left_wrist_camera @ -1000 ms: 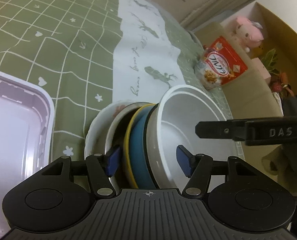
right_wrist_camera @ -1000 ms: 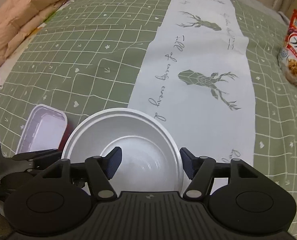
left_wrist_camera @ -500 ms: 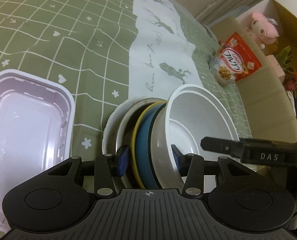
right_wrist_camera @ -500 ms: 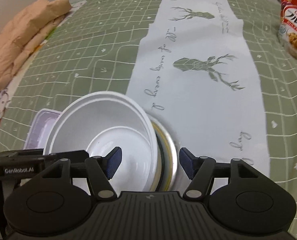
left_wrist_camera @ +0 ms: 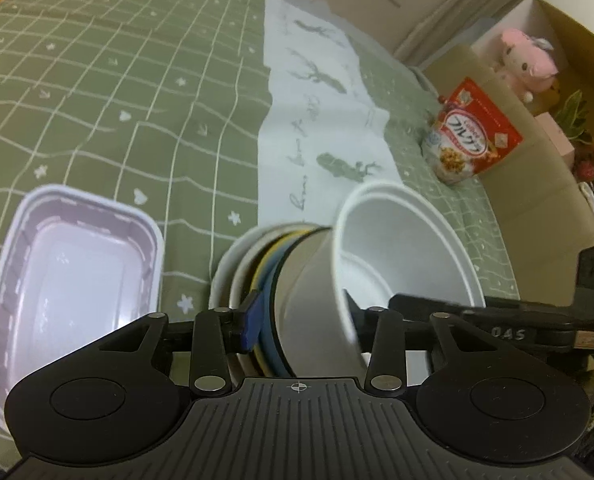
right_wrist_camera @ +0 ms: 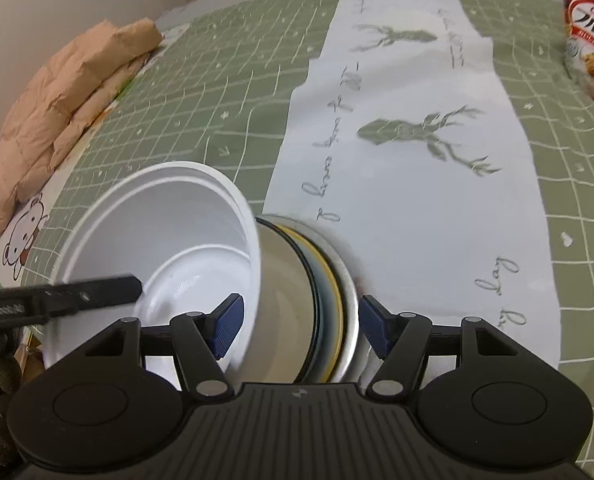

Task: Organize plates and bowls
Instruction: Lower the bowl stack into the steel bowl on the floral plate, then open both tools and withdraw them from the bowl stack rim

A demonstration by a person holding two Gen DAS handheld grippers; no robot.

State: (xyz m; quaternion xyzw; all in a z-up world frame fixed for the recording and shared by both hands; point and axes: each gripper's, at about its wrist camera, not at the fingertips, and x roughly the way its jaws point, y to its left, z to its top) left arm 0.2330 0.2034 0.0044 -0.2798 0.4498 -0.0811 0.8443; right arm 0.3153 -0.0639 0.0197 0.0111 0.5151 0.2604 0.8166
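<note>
Cereal bag (right_wrist_camera: pixel 591 32) far right of right claw: "Calbee" partly cut, katakana "フルグ". Runner (right_wrist_camera: pixel 409 184) ahead: script, "day" legible.

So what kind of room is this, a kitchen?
Probably a home living space, not clearly a kitchen: a green checked tablecloth, a cereal bag and a pink plush toy on a shelf behind.

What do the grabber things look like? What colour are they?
Each grabber is black plastic. The left gripper and right gripper both have a ribbed base with two round discs, jointed black link bars with silver rivets, and blue ribbed pads on the fingertips. White lettering shows on the side of the other grabber's finger. No hands, sleeves or cables show.
</note>
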